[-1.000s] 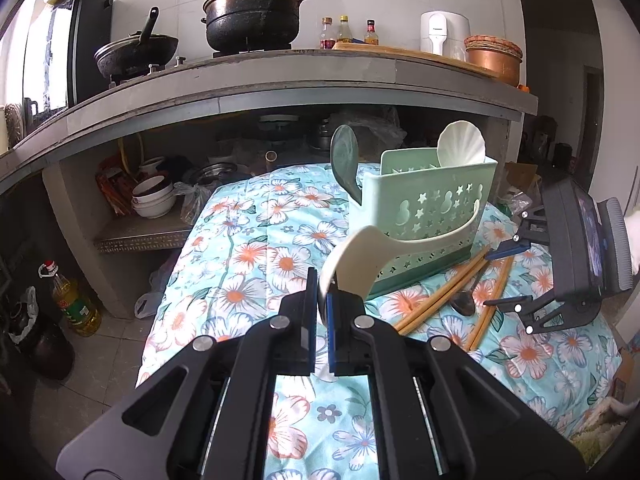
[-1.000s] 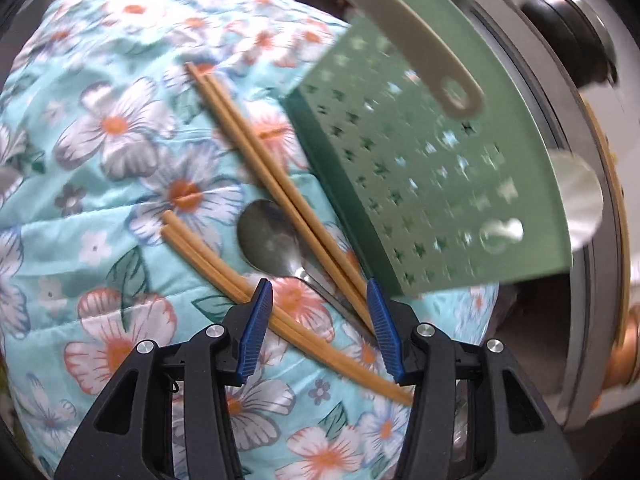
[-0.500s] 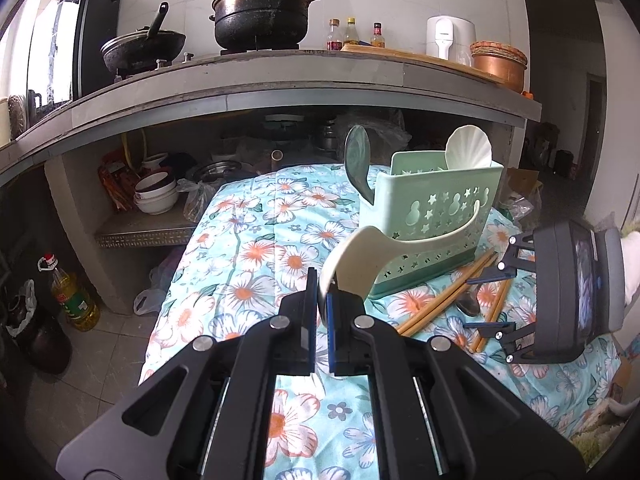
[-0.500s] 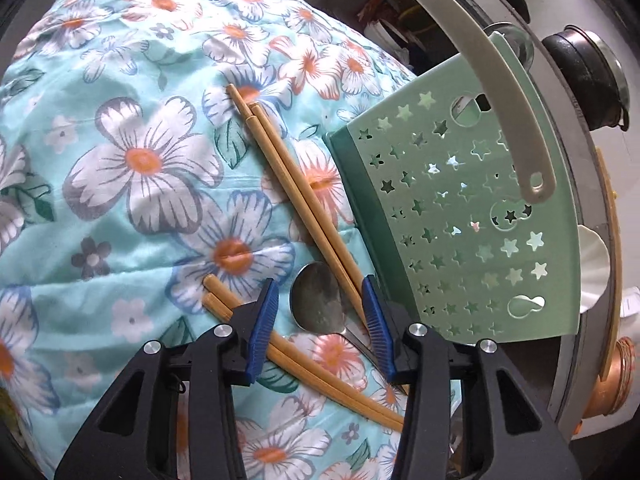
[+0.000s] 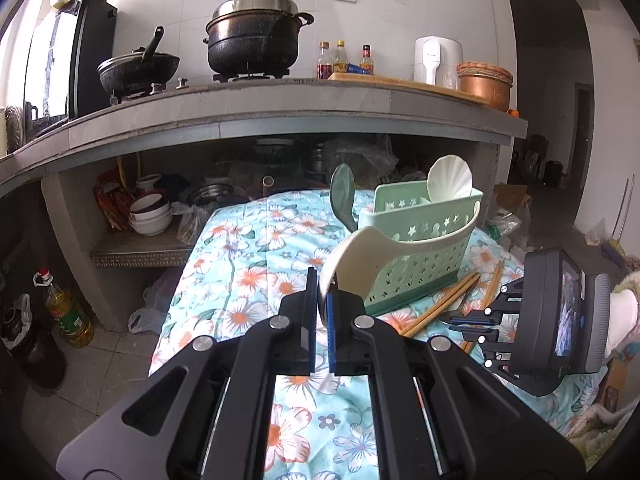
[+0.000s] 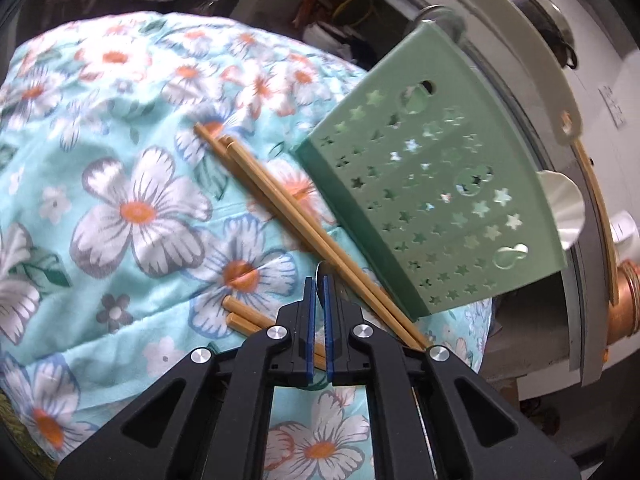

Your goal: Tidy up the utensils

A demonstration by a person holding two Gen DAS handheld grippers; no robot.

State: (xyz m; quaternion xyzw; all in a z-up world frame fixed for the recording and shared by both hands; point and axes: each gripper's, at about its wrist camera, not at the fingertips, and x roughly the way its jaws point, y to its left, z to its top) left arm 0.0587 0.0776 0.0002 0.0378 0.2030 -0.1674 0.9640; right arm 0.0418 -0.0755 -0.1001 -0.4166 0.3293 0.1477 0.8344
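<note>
Right wrist: right claw (image 6: 317, 312) pinches metal spoon (image 6: 320, 280); left claw (image 5: 319, 312) clamps ladle (image 5: 376, 246).

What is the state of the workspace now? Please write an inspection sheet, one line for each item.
Surface: floral cloth covers the table.
Job's things: green holder stands upright, with a white scoop and a dark spoon in it; chopsticks lie loose beside its base; a second pair lies nearer.
Clutter: nothing seen on the cloth.
Grippers: left gripper is shut on the cream ladle, whose handle crosses the holder's front; right gripper has its jaws closed on the metal spoon, low over the cloth.
Cables: nothing seen.
Surroundings: counter with a large pot, wok, bottles; bowls on the shelf below.
</note>
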